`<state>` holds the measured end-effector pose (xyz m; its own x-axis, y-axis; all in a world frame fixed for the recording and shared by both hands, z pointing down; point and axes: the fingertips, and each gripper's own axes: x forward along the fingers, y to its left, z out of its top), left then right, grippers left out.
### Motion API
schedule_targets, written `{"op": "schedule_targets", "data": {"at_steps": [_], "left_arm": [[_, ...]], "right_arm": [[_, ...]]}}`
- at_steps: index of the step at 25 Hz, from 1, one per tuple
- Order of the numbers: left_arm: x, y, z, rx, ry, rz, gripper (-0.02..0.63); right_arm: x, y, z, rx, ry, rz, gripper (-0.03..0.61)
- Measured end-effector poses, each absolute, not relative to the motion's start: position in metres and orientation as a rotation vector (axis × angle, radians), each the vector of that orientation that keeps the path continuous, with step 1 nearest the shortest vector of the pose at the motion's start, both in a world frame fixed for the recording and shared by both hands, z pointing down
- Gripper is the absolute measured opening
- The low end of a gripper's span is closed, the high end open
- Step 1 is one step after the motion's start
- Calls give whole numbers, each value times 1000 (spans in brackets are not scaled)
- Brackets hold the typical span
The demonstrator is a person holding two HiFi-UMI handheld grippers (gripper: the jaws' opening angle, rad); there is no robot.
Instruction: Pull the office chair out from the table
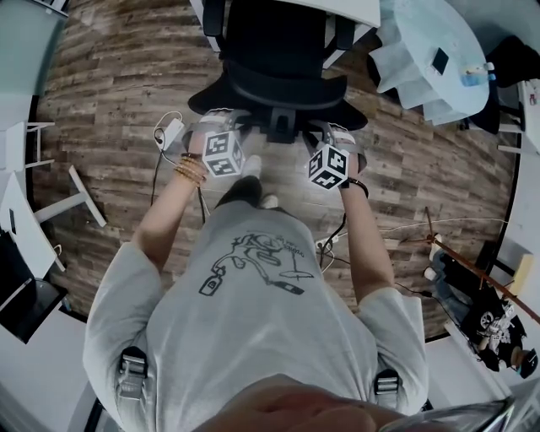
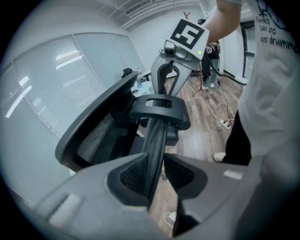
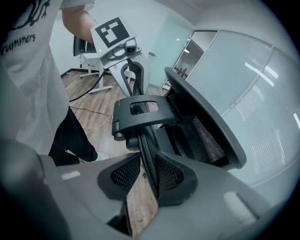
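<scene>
A black office chair (image 1: 278, 51) stands against the white table (image 1: 359, 10) at the top of the head view, its back toward me. My left gripper (image 1: 218, 118) and right gripper (image 1: 327, 128) both sit on the back's top rim, either side of the centre bracket (image 1: 283, 125). In the left gripper view the left gripper (image 2: 154, 174) is shut on the black rim bar (image 2: 157, 133), pads pressing both its sides. The right gripper view shows the right gripper (image 3: 146, 172) clamped the same way on the rim bar (image 3: 146, 140). The mesh back (image 3: 201, 136) curves away beyond it.
A power strip with cables (image 1: 170, 132) lies on the wood floor left of the chair. White desk legs (image 1: 80, 198) stand at the left, and a round white table (image 1: 430, 51) at the upper right. A stand with gear (image 1: 472, 278) fills the right. My feet (image 1: 253, 164) are just behind the chair.
</scene>
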<state>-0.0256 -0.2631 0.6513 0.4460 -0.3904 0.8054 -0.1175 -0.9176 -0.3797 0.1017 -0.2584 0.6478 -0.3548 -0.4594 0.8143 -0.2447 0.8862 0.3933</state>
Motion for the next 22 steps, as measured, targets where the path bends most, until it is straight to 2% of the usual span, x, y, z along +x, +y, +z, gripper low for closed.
{"op": "schedule_targets", "data": {"at_steps": [22], "left_arm": [[-27,-131,652,-2444,523,-1482,117]], "right_arm": [[100,-123,648,513,-1992,-250,107]]}}
